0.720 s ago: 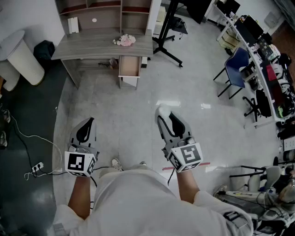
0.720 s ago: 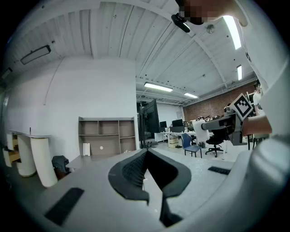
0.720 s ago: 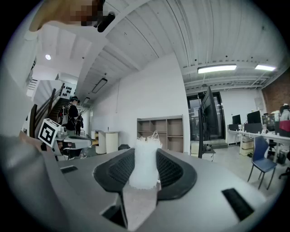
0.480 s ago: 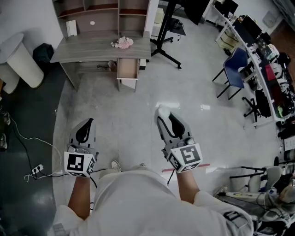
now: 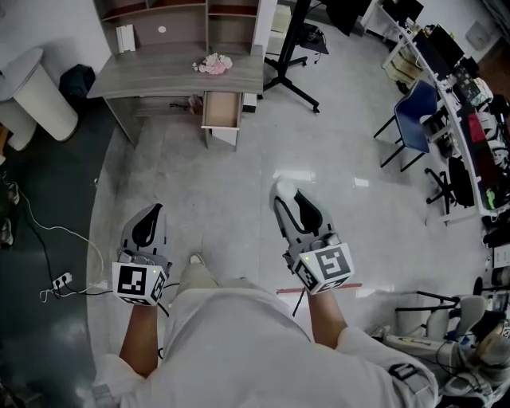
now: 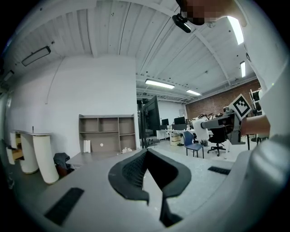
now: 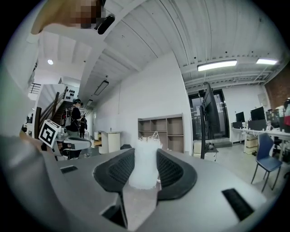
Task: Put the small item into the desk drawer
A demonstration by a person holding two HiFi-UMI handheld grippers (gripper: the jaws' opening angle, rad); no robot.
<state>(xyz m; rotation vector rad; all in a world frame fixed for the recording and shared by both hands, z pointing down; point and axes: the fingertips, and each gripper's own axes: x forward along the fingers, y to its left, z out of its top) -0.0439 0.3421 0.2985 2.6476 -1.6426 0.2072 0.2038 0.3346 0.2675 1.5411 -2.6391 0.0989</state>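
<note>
**White netted item (image 7: 145, 168) clamped in the right tongs (image 5: 284, 195), drawer (image 5: 222, 111) open far ahead**

White and soft-looking, the netted item stands upright between the two dark ribbed pads (image 7: 118, 170) of the right tongs. Both pads press on its sides, and thin frayed strands stick up from its top. The head view shows it as a pale tuft at the tip of these tongs, which are held over the bare floor in front of the person's body.

The left tongs (image 6: 146, 154) are closed with nothing in them. Their pad tips meet, with only a narrow wedge of gap below. They are held at about the same height as the right pair, on the other side of the person's legs.

Well ahead of both tongs stands a grey wooden worktop (image 5: 159, 76) with a shelf unit (image 5: 183, 16) at its back. The drawer is pulled out from under its right end, and its pale wooden inside shows. A small pink and white flower bunch (image 5: 213, 64) lies on the worktop just above the drawer.

To the worktop's left are a black bag (image 5: 76, 83) and a white round stand (image 5: 41, 94). To its right is a black floor stand (image 5: 293, 68), with a blue chair (image 5: 414, 121) further right. A power strip with its cable (image 5: 56, 280) lies on the floor near the left tongs.
</note>
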